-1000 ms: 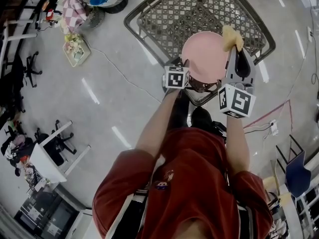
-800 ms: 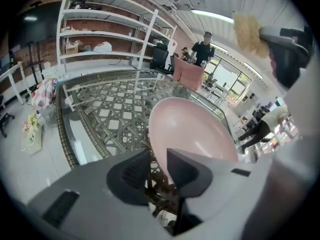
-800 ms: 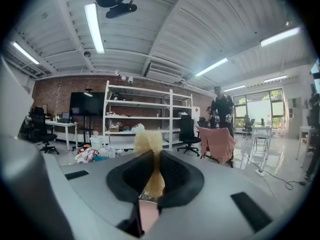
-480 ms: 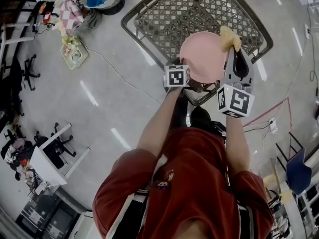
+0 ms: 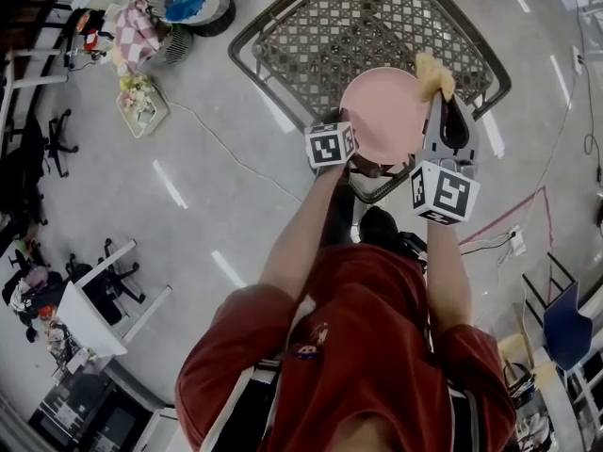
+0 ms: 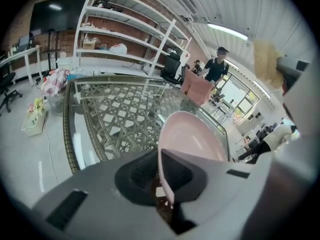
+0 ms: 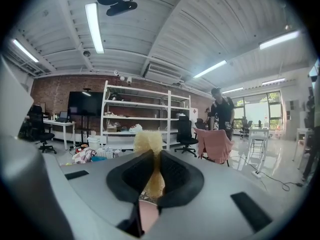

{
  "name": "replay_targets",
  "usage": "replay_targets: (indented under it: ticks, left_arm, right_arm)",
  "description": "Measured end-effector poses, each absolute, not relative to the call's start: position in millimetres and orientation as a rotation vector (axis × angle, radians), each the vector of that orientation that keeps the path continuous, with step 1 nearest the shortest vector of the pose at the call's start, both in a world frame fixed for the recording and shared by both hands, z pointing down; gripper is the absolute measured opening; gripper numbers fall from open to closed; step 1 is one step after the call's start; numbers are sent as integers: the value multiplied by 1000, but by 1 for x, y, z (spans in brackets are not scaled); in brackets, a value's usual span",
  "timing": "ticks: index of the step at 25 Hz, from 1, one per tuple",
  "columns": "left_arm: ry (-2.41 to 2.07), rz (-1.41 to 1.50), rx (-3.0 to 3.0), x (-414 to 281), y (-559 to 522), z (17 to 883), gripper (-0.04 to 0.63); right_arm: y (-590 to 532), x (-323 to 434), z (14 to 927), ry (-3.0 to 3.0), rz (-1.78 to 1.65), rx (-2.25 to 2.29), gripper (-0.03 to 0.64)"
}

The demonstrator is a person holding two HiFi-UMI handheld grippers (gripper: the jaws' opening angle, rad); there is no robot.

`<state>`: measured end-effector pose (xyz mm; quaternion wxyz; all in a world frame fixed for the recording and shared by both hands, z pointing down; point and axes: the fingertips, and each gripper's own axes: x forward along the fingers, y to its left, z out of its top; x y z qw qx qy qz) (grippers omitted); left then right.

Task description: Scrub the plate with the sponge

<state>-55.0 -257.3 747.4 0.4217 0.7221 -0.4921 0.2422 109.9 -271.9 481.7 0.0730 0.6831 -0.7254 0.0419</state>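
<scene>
Since the earlier frames, the left gripper (image 5: 361,160) had rolled a little: its marker cube (image 5: 330,145) sat square before and was now tilted, near frame center. Its jaws had just been closing and were now pinched on the lower left rim of the pink plate (image 5: 382,111). The plate itself stayed at about the same spot in the upper middle of the head view, held over the lattice-topped table (image 5: 320,26).

Left gripper view: left gripper (image 6: 167,186) nearly fully closed. The plate (image 6: 192,136) stood on edge, its rim caught between the dark pads at lower center and its hollow face turned toward frame right. The table (image 6: 112,119) lay behind it at center left.

Right gripper (image 5: 443,97): at the plate's right side in the head view, with the yellow sponge (image 5: 435,73) sticking out past its tips against the plate's upper right edge. I could not confirm contact between sponge and plate from this view.

Right gripper view: right gripper (image 7: 154,173) closed on the sponge (image 7: 148,143). The sponge was squeezed thin between the black pads at lower center, with a tuft bulging above them. Behind it were white shelving (image 7: 135,114) at center and a standing person (image 7: 222,111) at center right.
</scene>
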Motion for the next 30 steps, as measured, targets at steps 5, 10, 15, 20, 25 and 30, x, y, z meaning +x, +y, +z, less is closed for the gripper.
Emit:
replay_targets:
  ticks: [5,10,15,20,25,30]
  left_arm:
    - [-1268,579,1890,-49,-268,719,23]
    - [-1325,490,1928,-49,-285,684,23]
    - [-1402,352,2010,-47,-300,625,23]
    - [-1462,165,2108,-47,-317,547,23]
    - [-1517,-26,2229,-49,-317,464,23]
    - [-1566,-208,2304,-51,-310,397,23]
  right_arm:
    - [-266,115,473,-2187,108,2078,44]
    - [-263,120,463,-2199,91,2095,44]
    - [-257,127,448,-2217,63,2127,44]
    - [-256,132,422,-2245,9,2168,44]
    - [-248,136,388,-2274,-75,2207,44]
    - [-244,138,345,-2318,-190,2234,44]
